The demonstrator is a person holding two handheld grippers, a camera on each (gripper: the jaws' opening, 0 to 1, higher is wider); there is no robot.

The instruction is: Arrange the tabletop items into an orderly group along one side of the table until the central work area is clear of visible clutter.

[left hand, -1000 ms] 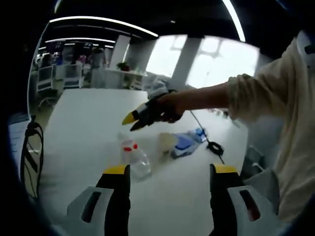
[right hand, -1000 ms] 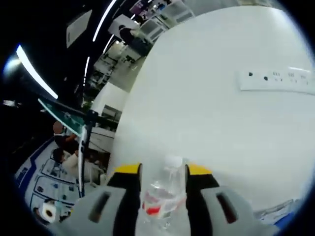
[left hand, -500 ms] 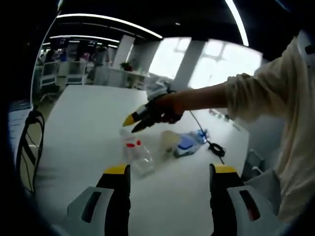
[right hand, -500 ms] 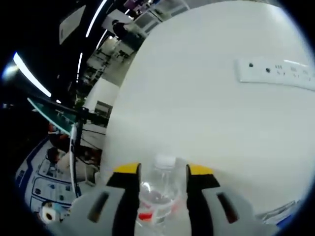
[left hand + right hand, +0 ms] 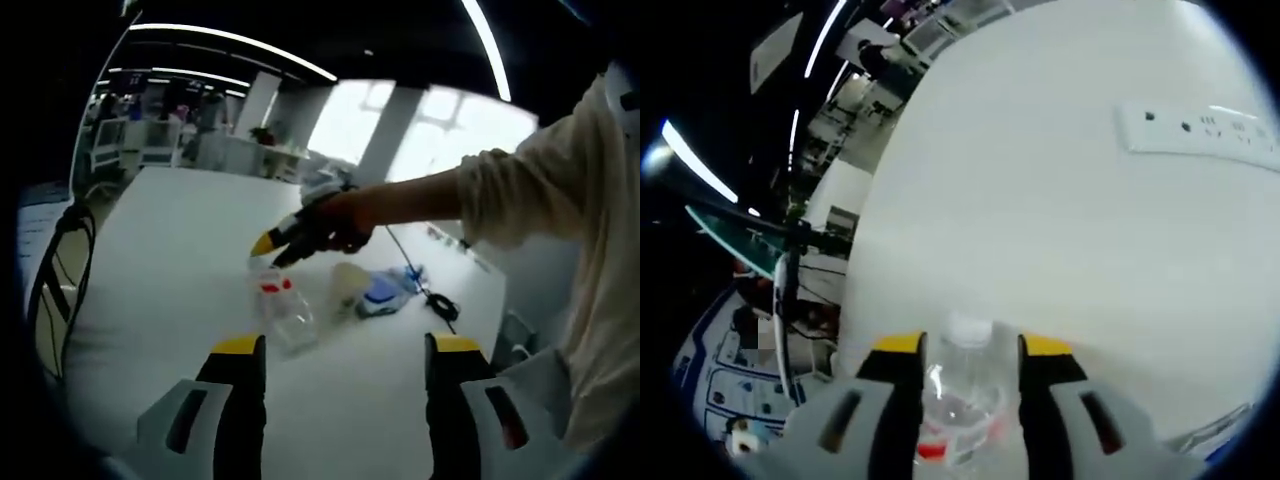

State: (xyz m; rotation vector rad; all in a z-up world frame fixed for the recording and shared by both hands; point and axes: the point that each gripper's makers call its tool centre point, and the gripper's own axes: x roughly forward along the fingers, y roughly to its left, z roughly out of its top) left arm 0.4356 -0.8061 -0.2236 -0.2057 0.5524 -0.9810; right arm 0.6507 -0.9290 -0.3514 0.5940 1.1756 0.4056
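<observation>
right gripper (image 5: 960,400) clamping clear bottle (image 5: 962,395) near cap end, jaws tight on both sides; bottle lying on white table (image 5: 170,260), just beside paper cup (image 5: 348,287) and blue packet (image 5: 385,292). left gripper (image 5: 340,350) hanging apart, holding nothing. judgement: keeping grip firm, sliding bottle low toward packet side, watching for thin plastic slipping.

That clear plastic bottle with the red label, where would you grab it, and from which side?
Best around its upper body, near the neck. The bottle leans on the white table, so the round walls offer two opposite sides to pinch. The right tool already straddles it from above the cap, one jaw on each side.
</observation>
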